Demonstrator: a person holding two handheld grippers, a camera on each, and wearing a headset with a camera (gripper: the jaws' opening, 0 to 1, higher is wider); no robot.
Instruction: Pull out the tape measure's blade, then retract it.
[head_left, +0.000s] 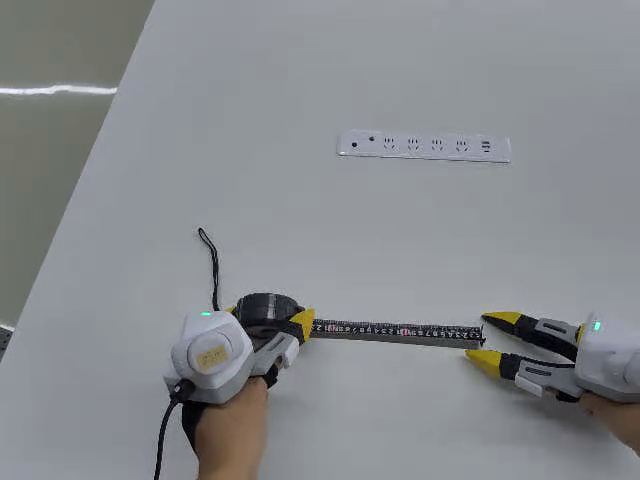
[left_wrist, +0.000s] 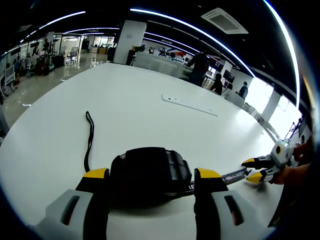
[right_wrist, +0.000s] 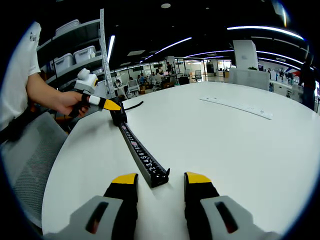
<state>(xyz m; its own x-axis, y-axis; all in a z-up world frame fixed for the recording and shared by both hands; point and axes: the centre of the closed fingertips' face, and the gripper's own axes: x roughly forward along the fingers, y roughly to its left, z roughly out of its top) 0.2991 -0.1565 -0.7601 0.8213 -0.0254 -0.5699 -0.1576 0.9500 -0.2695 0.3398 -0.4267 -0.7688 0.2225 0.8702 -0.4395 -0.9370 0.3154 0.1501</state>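
The left gripper's (left_wrist: 152, 175) yellow-tipped jaws are closed on the black, round-cornered tape measure case (left_wrist: 150, 172), one tip pressed to each side of it. In the head view this gripper (head_left: 285, 330) sits at the near left of the white table (head_left: 350, 230), with the case (head_left: 262, 308) resting on the surface between its jaws.

From the case the dark blade with white and red markings (head_left: 400, 331) runs flat along the table to the right, pulled well out. A thin black wrist strap (head_left: 212, 262) trails from the case toward the far side and ends in a small loop.

The right gripper's (right_wrist: 161, 179) jaws stand open. The blade's hooked end lies on the table in the gap between the two yellow tips, and neither tip appears to touch it. In the head view this gripper (head_left: 492, 338) is at the near right, its tips pointing left at the blade's end.

A bare hand (head_left: 230, 430) holds the left gripper from the near side, and a black cable (head_left: 165, 450) hangs from the gripper's white body. Part of another hand (head_left: 620, 420) holds the right gripper at the right edge.

Farther off, right of the table's centre, a long white power strip (head_left: 424, 146) lies flat, well apart from the blade. In the right gripper view, metal shelves with white bins (right_wrist: 75, 50) stand beyond the table.
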